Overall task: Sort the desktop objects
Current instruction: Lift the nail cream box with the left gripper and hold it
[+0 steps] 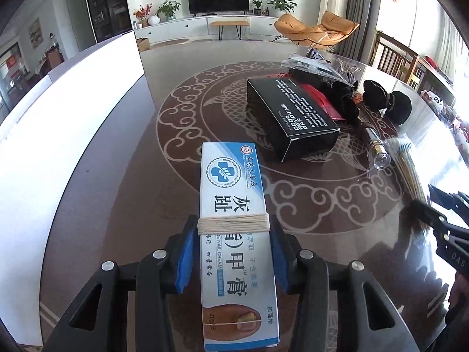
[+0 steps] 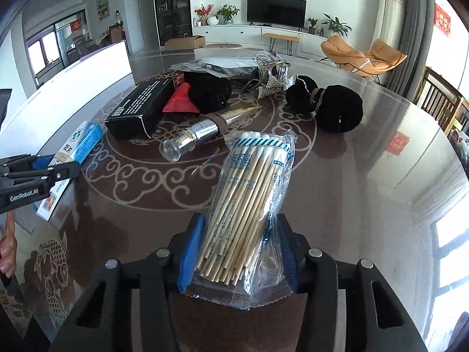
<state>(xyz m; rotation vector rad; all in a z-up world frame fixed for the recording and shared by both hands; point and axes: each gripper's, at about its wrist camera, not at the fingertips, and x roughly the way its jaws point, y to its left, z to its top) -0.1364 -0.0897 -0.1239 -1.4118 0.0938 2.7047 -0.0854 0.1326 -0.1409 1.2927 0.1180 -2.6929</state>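
Living room: white walls; dark television (image 2: 276, 10) on long white low cabinet (image 2: 258, 33) with potted plants (image 2: 227, 13); orange lounge chair (image 2: 362, 54); grey curtain (image 2: 410, 23); dark glass cabinet (image 2: 173, 8); wooden chair (image 1: 394, 55); bright daylight from right-hand windows

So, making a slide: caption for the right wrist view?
Right gripper fingers close around a bag of cotton swabs on the glass table.

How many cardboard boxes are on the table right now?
2. The blue-and-white cream box sits between the left tongs; the black box lies beyond it, beside the red packet. Clutter behind may hide more.
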